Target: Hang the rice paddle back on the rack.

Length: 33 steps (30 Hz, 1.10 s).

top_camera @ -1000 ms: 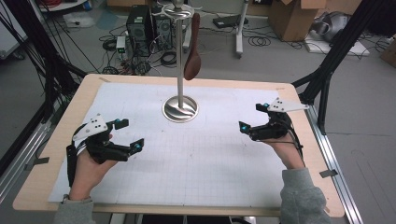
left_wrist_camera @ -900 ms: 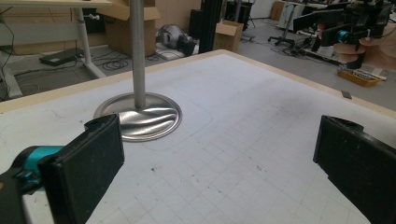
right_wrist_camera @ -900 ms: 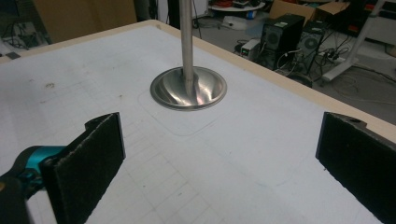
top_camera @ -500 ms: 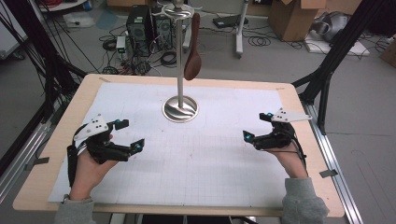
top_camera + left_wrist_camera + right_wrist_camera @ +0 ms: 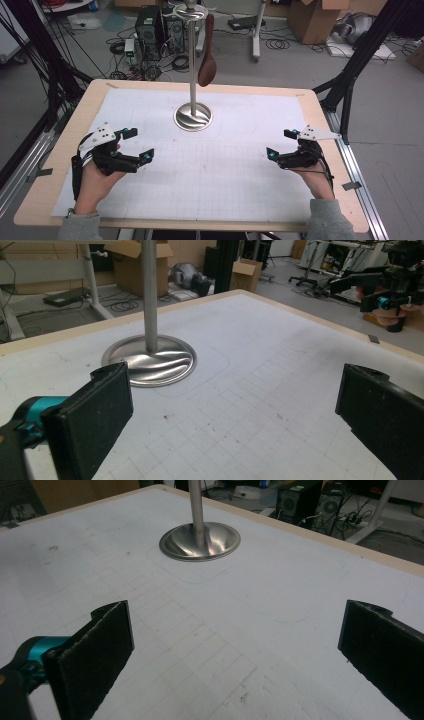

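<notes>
A metal stand [image 5: 192,117] with a round base and a tall pole rises at the back middle of the white grid mat [image 5: 215,170]. A dark brown elongated object [image 5: 206,64] hangs from the stand's top. My left gripper [image 5: 140,144] hovers over the mat's left side, open and holding nothing. My right gripper [image 5: 280,143] is over the right side, also open and holding nothing. In the left gripper view the wide-apart jaws [image 5: 235,415] frame the stand's base [image 5: 150,360], with the right gripper [image 5: 385,287] far off. The right gripper view shows the base [image 5: 200,541] beyond its open jaws [image 5: 235,650].
The table's wooden rim [image 5: 305,95] borders the mat. Black frame struts [image 5: 350,75] stand at the table's right and left. Cardboard boxes [image 5: 312,17], computer cases [image 5: 150,27] and cables lie on the floor behind.
My right gripper has drawn back toward the near edge and slightly right. The left gripper has not moved.
</notes>
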Each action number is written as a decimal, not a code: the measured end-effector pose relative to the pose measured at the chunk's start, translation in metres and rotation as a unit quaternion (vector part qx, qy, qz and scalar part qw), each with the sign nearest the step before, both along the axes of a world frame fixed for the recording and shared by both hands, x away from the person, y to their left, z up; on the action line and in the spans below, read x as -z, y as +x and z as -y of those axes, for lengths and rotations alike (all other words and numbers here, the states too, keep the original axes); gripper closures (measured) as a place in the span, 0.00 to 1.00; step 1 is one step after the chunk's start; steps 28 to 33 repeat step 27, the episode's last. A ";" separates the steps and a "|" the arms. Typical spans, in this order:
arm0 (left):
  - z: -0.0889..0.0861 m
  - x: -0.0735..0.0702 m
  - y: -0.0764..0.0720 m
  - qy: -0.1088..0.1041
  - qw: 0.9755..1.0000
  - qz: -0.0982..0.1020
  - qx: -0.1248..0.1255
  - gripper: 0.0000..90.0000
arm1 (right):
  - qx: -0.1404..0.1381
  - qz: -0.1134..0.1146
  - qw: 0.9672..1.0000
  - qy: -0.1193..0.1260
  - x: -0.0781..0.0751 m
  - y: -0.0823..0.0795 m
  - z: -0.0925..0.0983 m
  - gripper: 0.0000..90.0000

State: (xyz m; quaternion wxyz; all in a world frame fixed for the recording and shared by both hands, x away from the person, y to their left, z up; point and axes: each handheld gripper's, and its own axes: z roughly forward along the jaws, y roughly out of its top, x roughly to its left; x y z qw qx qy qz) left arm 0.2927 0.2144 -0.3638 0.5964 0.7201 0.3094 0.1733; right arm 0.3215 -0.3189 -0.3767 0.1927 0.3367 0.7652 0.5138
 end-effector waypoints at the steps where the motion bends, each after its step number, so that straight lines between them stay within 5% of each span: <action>1: 0.000 0.000 0.000 0.000 1.000 0.000 0.000 0.03 | 0.002 -0.001 1.000 0.002 0.002 -0.002 0.002 0.00; 20: -0.005 0.002 0.002 0.004 1.000 -0.002 -0.007 0.03 | 0.021 -0.020 0.999 0.015 0.024 -0.014 0.025 0.00; 33: -0.007 0.005 0.003 0.005 1.000 -0.006 -0.013 0.02 | 0.015 -0.014 1.000 0.021 0.024 -0.013 0.026 0.00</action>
